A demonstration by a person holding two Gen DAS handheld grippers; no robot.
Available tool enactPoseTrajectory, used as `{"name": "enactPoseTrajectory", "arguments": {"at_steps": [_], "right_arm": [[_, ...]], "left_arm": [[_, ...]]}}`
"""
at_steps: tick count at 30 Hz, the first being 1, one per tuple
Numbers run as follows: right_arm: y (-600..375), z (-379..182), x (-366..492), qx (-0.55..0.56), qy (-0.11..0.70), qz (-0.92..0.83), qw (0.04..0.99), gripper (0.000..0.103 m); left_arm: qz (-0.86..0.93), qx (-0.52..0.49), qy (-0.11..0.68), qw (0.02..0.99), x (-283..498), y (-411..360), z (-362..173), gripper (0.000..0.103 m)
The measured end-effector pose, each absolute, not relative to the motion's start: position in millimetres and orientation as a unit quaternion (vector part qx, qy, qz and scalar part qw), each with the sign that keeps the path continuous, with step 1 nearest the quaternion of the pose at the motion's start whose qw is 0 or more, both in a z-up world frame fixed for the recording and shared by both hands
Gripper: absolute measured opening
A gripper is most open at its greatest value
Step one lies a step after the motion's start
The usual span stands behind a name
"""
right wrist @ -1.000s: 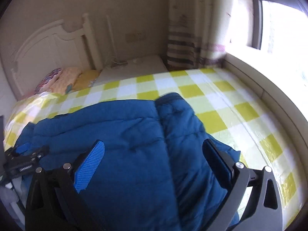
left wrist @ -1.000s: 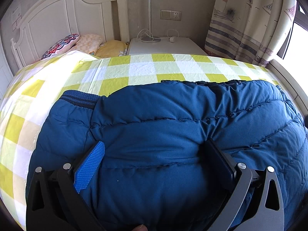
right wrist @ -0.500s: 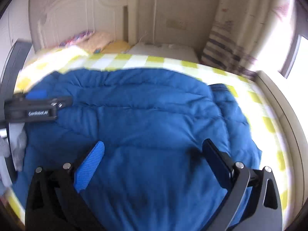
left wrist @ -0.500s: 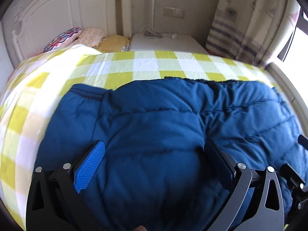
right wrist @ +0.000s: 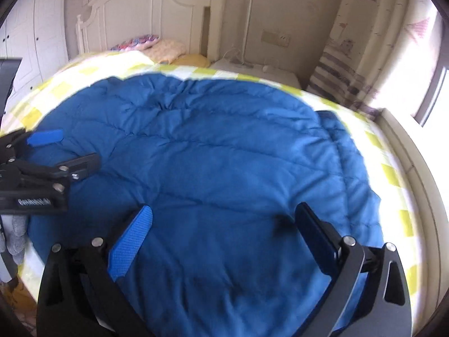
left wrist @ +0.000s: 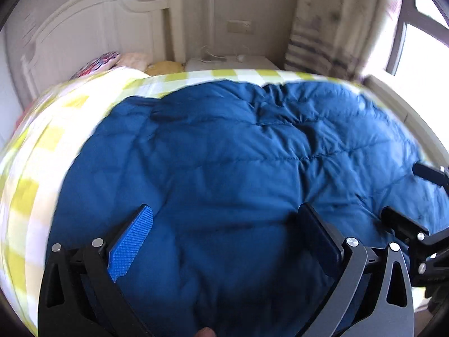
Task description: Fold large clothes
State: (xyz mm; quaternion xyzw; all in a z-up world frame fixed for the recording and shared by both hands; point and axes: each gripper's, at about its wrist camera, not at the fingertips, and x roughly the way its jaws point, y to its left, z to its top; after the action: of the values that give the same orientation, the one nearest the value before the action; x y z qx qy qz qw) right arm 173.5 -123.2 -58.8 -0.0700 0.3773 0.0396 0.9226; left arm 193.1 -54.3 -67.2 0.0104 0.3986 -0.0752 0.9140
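A blue quilted down jacket (left wrist: 238,154) lies spread flat on the yellow-and-white checked bed (left wrist: 33,151); it also fills the right wrist view (right wrist: 224,154). My left gripper (left wrist: 224,236) is open and empty, held over the jacket's near left part. My right gripper (right wrist: 221,233) is open and empty over the jacket's near right part. The left gripper also shows at the left edge of the right wrist view (right wrist: 56,151), and the right gripper at the right edge of the left wrist view (left wrist: 415,202). A folded sleeve (right wrist: 345,146) lies along the jacket's right side.
A white headboard (right wrist: 146,14) and pillows (right wrist: 157,46) stand at the far end of the bed. A white nightstand (right wrist: 252,68) with a lamp pole and cables sits beside it. A striped curtain (right wrist: 350,56) and a bright window are at the right.
Both grippers have pulled back and risen, so more of the jacket shows. The right gripper has swung left towards the jacket's middle. Both stay open.
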Motion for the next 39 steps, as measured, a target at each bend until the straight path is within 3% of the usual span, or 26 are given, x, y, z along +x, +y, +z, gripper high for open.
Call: {"name": "enactPoseTrajectory", "arguments": {"at_steps": [4,7,13,17,23,28,30,35,39], "right_arm": [[-139,-50,146,-0.047,0.354,0.065,0.932,0.1],[-140,-80,148,-0.055,0.371,0.071,0.924,0.101],[-122,-67,138,-0.064,0.366,0.051,0.927,0.101],[-99,-86,133,-0.108,0.361,0.068,0.924,0.101],[-130,-67,128,-0.1,0.347,0.039,0.932,0.1],[-221,-85,125,0.001,0.376,-0.033,0.926,0.101],[-238,-96,122,0.048,0.364,0.008,0.93,0.101],[-241,-82,119,0.043,0.366,0.001,0.93,0.1],[-282,-70,81,0.155,0.331,-0.018,0.931,0.1]], "left_arm": [[-0.086,0.029,0.4,0.912,171,-42,-80,0.099],[-0.074,0.078,0.376,0.921,162,-53,-90,0.099],[-0.067,0.051,0.389,0.917,150,-53,-76,0.099],[-0.059,0.095,0.376,0.92,143,-61,-92,0.099],[-0.056,0.058,0.371,0.925,141,-33,-69,0.099],[0.0,0.006,0.393,0.919,159,31,-85,0.099],[-0.013,0.005,0.389,0.921,160,35,-90,0.099],[-0.005,0.017,0.395,0.919,164,33,-90,0.099],[-0.019,0.005,0.393,0.919,163,39,-92,0.099]]}}
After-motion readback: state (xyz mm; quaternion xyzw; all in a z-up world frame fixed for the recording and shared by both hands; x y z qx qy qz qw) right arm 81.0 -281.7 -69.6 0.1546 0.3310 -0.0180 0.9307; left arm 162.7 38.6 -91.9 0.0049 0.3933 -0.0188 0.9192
